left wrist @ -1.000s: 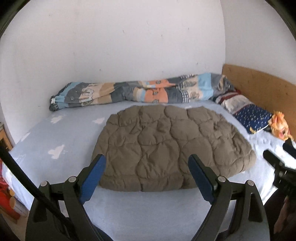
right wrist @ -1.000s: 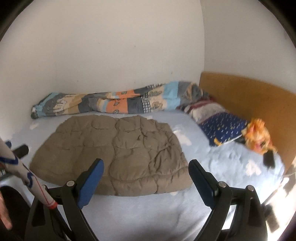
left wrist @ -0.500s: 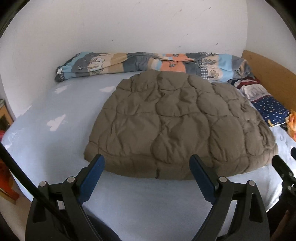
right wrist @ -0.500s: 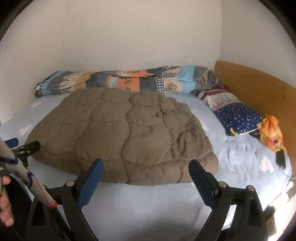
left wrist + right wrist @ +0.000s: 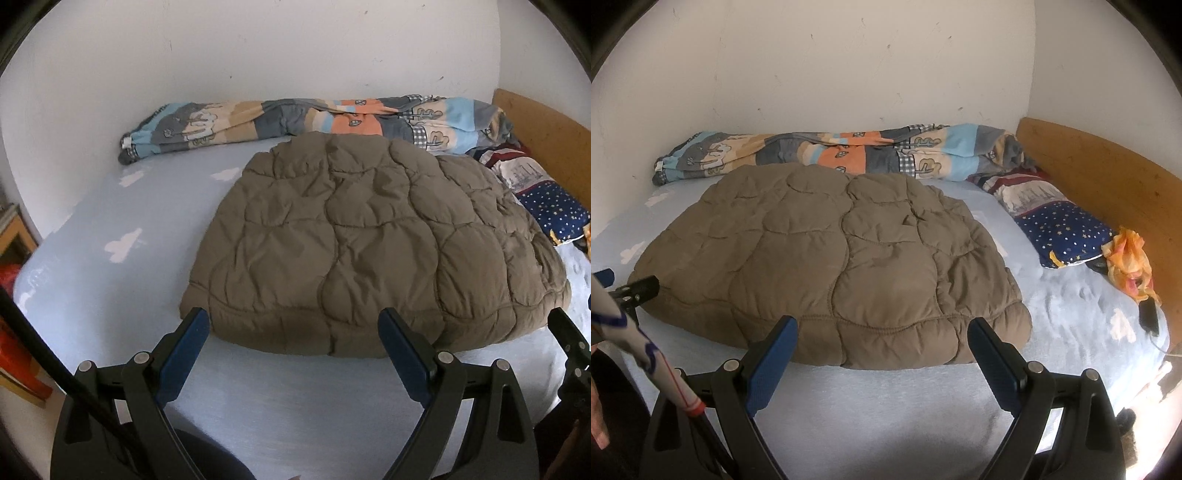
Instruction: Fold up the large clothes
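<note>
A puffy brown quilted garment (image 5: 369,251) (image 5: 827,258) lies spread flat on the pale blue bed sheet (image 5: 110,295). My left gripper (image 5: 293,328) stands open just short of the garment's near hem, toward its left corner, with nothing between the blue pads. My right gripper (image 5: 882,338) is also open and empty, its tips level with the near hem close to the garment's right corner. In the left wrist view the right gripper's tip (image 5: 565,332) shows at the right edge; in the right wrist view the left gripper's tip (image 5: 631,290) shows at the left.
A rolled patterned blanket (image 5: 831,155) lies along the white wall behind the garment. A starry blue pillow (image 5: 1067,232), an orange cloth (image 5: 1130,258) and a wooden headboard (image 5: 1108,177) sit to the right. A person's hand (image 5: 596,417) is at the lower left; shelves (image 5: 14,236) stand left of the bed.
Both grippers have moved forward and down toward the garment's near hem, which now fills more of each view. Both stay open.
</note>
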`<state>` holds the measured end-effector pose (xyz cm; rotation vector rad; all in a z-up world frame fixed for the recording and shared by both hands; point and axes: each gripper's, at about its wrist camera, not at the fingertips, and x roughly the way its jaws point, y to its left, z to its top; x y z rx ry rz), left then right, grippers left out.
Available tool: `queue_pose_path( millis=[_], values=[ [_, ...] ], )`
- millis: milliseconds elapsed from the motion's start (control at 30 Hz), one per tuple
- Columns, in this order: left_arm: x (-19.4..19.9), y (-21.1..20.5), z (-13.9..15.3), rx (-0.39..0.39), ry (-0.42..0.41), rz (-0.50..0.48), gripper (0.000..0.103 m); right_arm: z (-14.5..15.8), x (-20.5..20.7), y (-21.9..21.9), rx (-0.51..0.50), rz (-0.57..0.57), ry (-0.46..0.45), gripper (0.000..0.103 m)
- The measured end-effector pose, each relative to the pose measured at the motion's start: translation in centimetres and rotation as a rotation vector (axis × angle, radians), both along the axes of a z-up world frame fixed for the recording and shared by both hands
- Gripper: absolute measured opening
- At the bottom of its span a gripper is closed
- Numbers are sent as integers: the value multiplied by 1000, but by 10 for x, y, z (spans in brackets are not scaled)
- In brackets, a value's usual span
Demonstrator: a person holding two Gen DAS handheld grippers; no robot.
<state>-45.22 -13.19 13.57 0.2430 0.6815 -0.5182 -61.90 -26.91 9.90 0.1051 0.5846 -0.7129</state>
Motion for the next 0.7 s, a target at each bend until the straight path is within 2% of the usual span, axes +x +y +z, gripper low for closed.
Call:
queue_pose_path(
  millis=[100, 333, 533, 700],
  values=[
    [-4, -3, 3, 28, -23, 10, 92, 0, 0, 0, -5, -4, -2, 95],
    [-4, -6, 6, 73, 3, 20, 92, -1, 0, 1, -21, -8, 2, 95],
    [-10, -8, 8, 80, -33, 9, 92, 0, 0, 3, -35, -13, 12, 95],
    [-11, -7, 11, 74, -27, 0, 92, 0, 0, 4, -43, -11, 16, 95]
  ],
)
